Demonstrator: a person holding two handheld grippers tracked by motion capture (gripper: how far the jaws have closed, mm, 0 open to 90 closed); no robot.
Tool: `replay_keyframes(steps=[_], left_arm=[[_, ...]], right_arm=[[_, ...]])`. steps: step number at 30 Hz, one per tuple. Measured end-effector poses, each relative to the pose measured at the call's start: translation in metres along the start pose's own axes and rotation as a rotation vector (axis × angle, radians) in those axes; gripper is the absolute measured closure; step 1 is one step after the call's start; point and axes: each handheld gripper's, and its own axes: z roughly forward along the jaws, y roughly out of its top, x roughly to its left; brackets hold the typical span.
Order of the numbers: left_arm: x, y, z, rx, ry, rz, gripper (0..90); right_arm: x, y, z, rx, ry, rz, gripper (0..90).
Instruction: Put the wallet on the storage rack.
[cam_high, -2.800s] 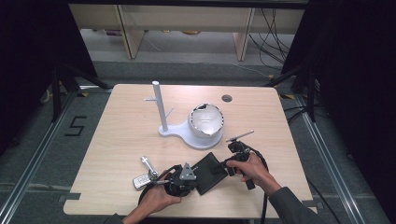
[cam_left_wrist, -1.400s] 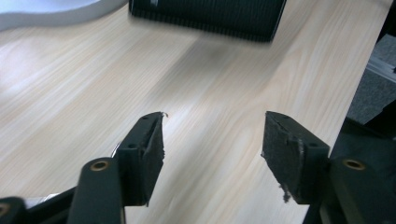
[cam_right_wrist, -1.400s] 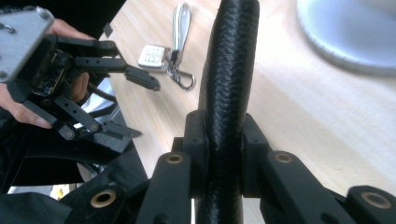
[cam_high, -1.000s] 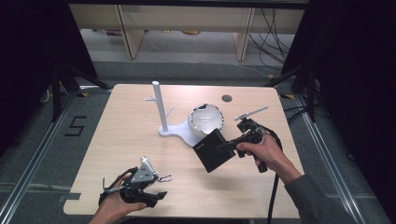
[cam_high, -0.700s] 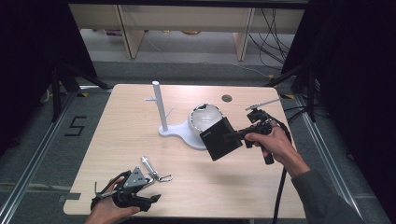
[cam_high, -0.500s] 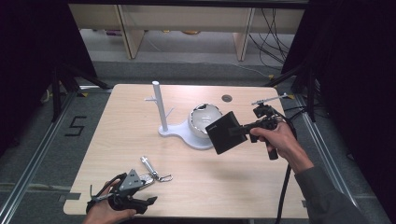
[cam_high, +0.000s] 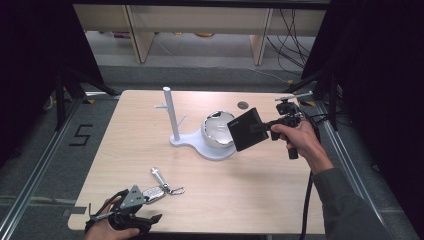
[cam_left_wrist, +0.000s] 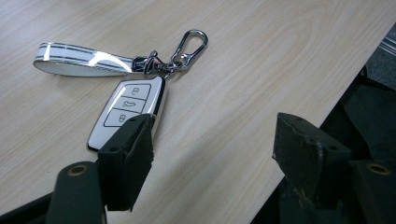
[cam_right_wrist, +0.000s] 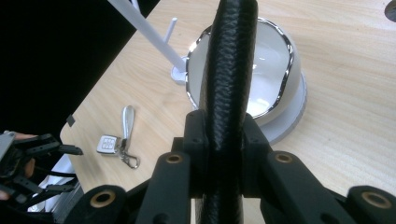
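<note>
Here, in the high view, the right gripper (cam_high: 261, 127) holds a black wallet (cam_high: 244, 129) in the air, just above the white bowl (cam_high: 218, 132) on the white stand (cam_high: 174, 116). The left gripper (cam_high: 131, 205) is at the near edge of the table (cam_high: 260, 185), just beside the car key (cam_high: 155, 191).

In the left gripper view, the jaws have just been opening and stand apart with nothing between them; the car key with its strap (cam_left_wrist: 81, 59) lies flat on the wood.

In the right gripper view, the jaws are clamped on the edge of the wallet (cam_right_wrist: 229, 84), with the bowl (cam_right_wrist: 275, 70) behind it.
</note>
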Motion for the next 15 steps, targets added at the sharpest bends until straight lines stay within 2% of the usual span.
replay_keyframes(steps=[1,4,5,6,8,11,12,13,15], left_arm=[[-0.001,-0.001,0.0,-0.005,0.0,-0.01,26.4],[-0.001,-0.002,0.001,-0.009,0.0,-0.024,25.9],[-0.001,-0.002,0.0,-0.005,0.003,-0.022,25.7],[-0.001,-0.002,0.0,-0.007,-0.004,-0.026,25.4],[0.0,-0.002,-0.001,0.002,0.0,-0.011,25.1],[0.0,-0.003,-0.001,0.001,0.0,-0.011,24.9],[0.0,-0.003,-0.001,0.002,-0.001,-0.009,25.0],[0.0,-0.003,-0.001,0.001,-0.002,-0.01,24.9],[0.0,-0.004,0.0,-0.003,-0.006,-0.032,24.2]], right_arm=[[0.0,0.001,0.002,0.001,0.001,0.014,77.6],[-0.004,0.005,0.006,-0.002,-0.005,0.018,77.5],[-0.005,0.006,0.008,-0.008,0.0,0.035,77.6],[-0.007,0.007,0.01,-0.015,-0.003,0.03,77.5],[-0.009,0.011,0.012,-0.017,-0.002,0.042,77.5],[-0.012,0.015,0.014,-0.016,-0.017,0.051,77.5],[-0.01,0.016,0.015,-0.007,-0.01,0.093,77.5],[-0.013,0.018,0.016,-0.018,-0.027,0.049,77.5],[-0.014,0.021,0.018,-0.022,-0.027,0.064,77.5]])
